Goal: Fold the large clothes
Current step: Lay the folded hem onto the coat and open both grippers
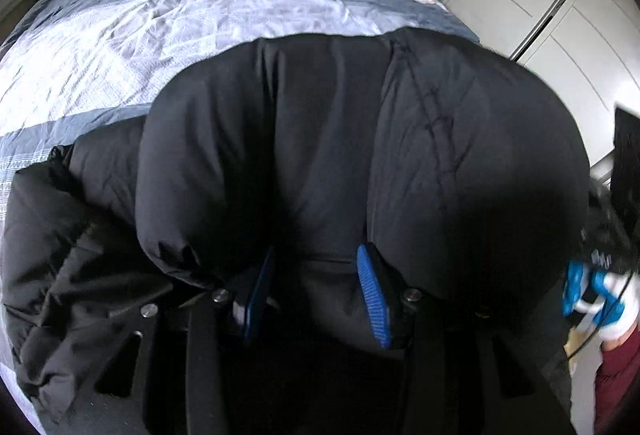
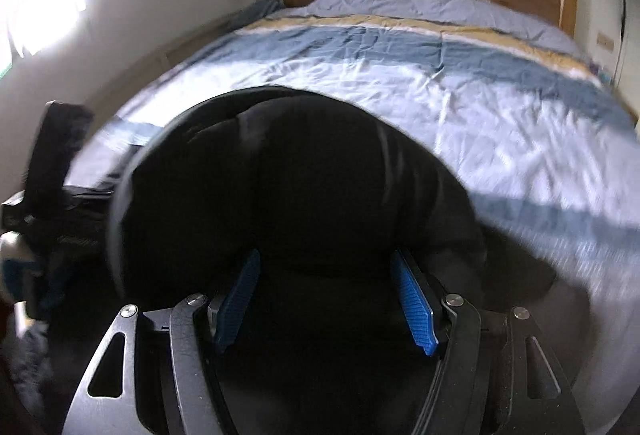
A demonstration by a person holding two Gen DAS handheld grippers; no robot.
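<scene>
A black puffy jacket point(image 1: 360, 139) lies on a striped bed point(image 1: 120, 35), its fabric bunched between both parted hand-held grippers, left point(image 1: 316, 291) and right point(image 2: 326, 299); whether either actually grips for folding is unclear.

Left gripper point(image 1: 316, 267) angled downward, jaws partly apart; right gripper point(image 2: 326, 275) angled downward, jaws wider apart.

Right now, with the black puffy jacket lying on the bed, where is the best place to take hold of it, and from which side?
Probably the near edge of the black jacket, approached from the foot of the bed. The padded fabric bunches there into a thick roll facing the left gripper, so the pads can pinch one layer.
</scene>
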